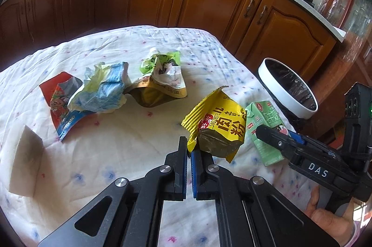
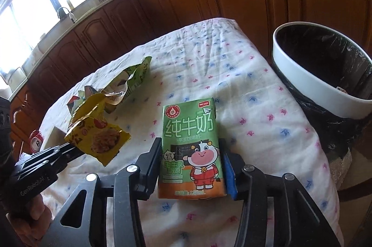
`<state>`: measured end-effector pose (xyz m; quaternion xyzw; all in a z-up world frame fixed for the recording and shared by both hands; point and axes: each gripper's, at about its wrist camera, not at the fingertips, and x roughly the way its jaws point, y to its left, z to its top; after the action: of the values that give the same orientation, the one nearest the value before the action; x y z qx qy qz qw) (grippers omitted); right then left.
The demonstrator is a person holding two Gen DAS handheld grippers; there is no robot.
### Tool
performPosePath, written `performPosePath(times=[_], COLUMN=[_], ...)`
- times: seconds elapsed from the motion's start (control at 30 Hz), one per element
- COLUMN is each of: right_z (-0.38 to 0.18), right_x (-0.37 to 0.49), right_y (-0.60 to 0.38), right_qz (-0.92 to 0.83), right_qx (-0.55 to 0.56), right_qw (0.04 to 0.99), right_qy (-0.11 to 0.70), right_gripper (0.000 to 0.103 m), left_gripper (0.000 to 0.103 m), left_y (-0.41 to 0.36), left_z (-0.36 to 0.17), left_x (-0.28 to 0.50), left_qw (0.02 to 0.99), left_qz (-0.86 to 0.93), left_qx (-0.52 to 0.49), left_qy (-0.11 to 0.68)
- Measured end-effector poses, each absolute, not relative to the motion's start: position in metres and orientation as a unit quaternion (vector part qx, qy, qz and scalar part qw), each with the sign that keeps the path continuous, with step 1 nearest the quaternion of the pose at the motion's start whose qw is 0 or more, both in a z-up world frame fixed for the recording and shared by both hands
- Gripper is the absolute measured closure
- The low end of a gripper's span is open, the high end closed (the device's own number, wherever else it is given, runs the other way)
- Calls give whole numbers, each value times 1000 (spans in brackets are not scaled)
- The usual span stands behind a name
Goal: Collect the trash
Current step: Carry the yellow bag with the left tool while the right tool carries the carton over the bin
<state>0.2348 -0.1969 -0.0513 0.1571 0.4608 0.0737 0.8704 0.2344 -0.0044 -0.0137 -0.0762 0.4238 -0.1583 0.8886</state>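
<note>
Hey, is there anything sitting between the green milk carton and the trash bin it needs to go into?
Nothing visible. The milk carton sits between the right gripper's fingers, and only bare tablecloth lies between it and the trash bin beside the table. The bin's mouth is open.

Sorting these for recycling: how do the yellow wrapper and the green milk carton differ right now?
The yellow wrapper is torn, crumpled film; the green milk carton is a rigid, intact box. The left gripper pinches the wrapper's edge; the right gripper brackets the carton's sides. Both are packaging.
</note>
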Motion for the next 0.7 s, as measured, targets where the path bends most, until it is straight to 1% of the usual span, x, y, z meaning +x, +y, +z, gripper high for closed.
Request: performPosePath(times=[0.27, 0.7], right_z=[-29, -14], right_x=[213, 197], right_y=[-248, -316], right_qz=[39, -10], right_qx=[192, 223], right_qw=[881, 887], right_qy=[430, 403], right_gripper=[56, 56], left_gripper=[101, 101], left_y=[-46, -121], left_z=[-4, 5], left_x=[244, 276], left_qw=[883, 874], left_qz=[-200, -251], left_qx=[-61, -15], left_qy=[420, 416])
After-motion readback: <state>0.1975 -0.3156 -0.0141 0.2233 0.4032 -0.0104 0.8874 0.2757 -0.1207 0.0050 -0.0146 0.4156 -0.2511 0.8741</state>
